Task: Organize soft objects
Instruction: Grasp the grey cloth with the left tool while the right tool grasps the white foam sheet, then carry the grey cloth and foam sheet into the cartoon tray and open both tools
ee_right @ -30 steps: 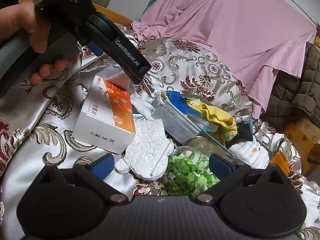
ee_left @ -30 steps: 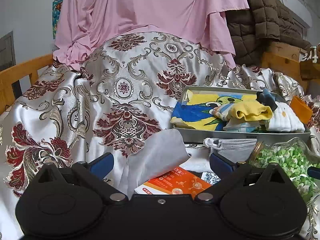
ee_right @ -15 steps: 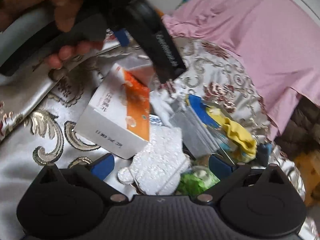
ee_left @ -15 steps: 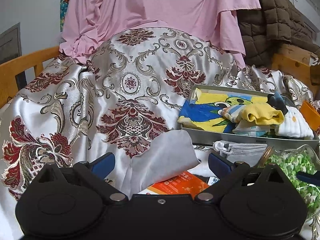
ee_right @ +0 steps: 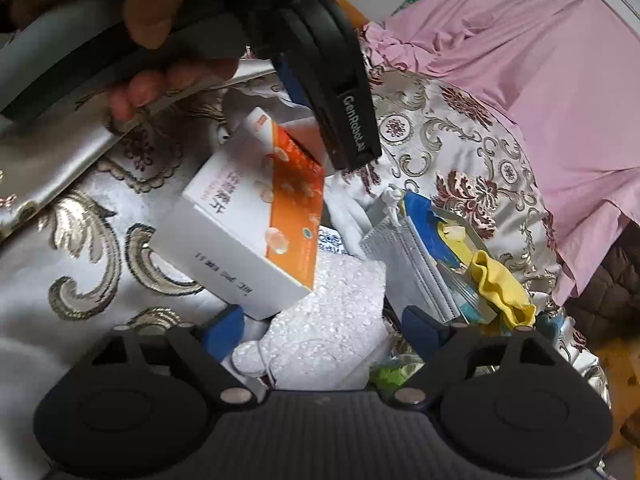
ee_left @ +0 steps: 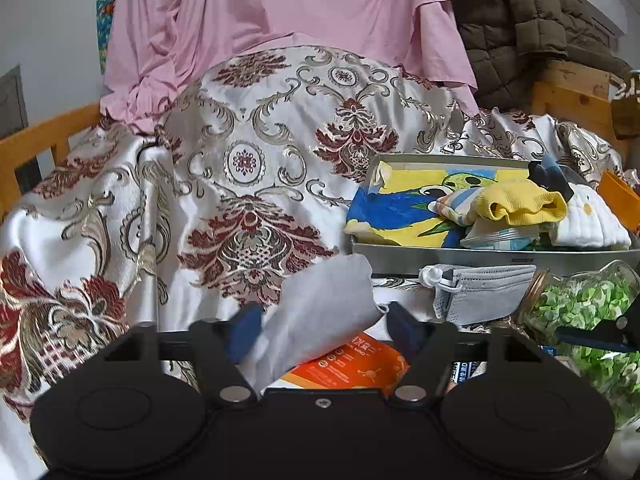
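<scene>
My left gripper (ee_left: 326, 330) has its jaws partly closed around a grey cloth (ee_left: 320, 316) that lies over an orange-and-white box (ee_left: 348, 364); the pads sit at the cloth's edges and I cannot tell if they grip it. My right gripper (ee_right: 324, 330) is open over a white foam piece (ee_right: 320, 320), beside the same box (ee_right: 256, 224). A grey tray (ee_left: 480, 256) holds a yellow sock (ee_left: 520, 204), a white sock (ee_left: 588, 224) and a blue-yellow cloth (ee_left: 400, 208). A grey face mask (ee_left: 480, 292) lies in front of the tray.
A glass jar of green bits (ee_left: 588, 312) lies at the right. A patterned satin cover (ee_left: 240, 160) drapes the surface, with pink fabric (ee_left: 300, 12) and a brown quilted jacket (ee_left: 528, 20) behind. The left gripper body and hand (ee_right: 280, 60) fill the upper right wrist view.
My left gripper's jaws have narrowed around the grey cloth. My right gripper has dropped lower and closer to the foam piece and box, and its jaws have narrowed slightly.
</scene>
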The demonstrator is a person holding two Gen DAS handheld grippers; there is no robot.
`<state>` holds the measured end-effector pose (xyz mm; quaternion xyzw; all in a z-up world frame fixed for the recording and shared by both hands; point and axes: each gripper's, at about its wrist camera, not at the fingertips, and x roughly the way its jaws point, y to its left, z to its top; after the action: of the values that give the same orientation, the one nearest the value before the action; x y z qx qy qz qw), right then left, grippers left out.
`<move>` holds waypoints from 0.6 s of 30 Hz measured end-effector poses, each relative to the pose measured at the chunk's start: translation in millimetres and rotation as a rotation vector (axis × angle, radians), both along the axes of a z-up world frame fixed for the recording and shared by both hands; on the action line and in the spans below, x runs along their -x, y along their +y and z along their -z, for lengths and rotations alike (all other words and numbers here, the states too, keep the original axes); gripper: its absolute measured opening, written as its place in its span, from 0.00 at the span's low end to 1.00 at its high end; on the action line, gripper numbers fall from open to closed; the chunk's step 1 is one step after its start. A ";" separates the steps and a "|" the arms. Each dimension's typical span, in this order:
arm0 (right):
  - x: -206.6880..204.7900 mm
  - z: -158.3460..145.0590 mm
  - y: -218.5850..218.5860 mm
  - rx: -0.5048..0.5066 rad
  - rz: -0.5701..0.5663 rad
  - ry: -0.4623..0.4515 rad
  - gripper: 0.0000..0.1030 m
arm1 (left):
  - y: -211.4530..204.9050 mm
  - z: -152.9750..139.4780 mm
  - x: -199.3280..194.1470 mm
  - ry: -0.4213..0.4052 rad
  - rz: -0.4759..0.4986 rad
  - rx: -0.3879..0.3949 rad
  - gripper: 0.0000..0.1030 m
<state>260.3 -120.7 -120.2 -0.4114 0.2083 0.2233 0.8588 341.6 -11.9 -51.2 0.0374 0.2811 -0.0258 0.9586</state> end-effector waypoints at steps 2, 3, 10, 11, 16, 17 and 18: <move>-0.6 0.0 -0.6 0.000 -0.002 0.010 0.80 | 2.5 -0.3 -1.1 0.011 0.001 0.017 0.51; -1.1 -0.4 -1.2 -0.003 0.001 0.012 0.80 | 3.5 -0.1 -1.9 0.019 0.000 0.023 0.47; -2.2 -5.5 -5.6 -0.027 0.017 0.023 0.69 | 12.0 -4.0 -0.1 0.016 -0.002 0.063 0.21; -2.2 -6.7 -6.2 -0.029 0.021 0.023 0.69 | 13.5 -5.9 0.6 0.011 -0.007 0.070 0.16; -0.9 -8.8 -5.7 -0.030 0.029 0.026 0.68 | 24.1 -16.1 7.0 -0.009 -0.031 0.127 0.07; 0.5 -7.3 -4.3 -0.013 0.025 0.015 0.68 | 26.7 -18.7 8.5 -0.012 -0.036 0.143 0.06; 1.5 -5.1 -2.6 0.007 0.023 0.001 0.69 | 29.3 -21.6 10.1 -0.016 -0.040 0.160 0.06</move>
<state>258.8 -123.3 -115.0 -0.4119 0.2141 0.2128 0.8598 331.5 17.4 -29.6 -0.0448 0.2713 -0.0287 0.9610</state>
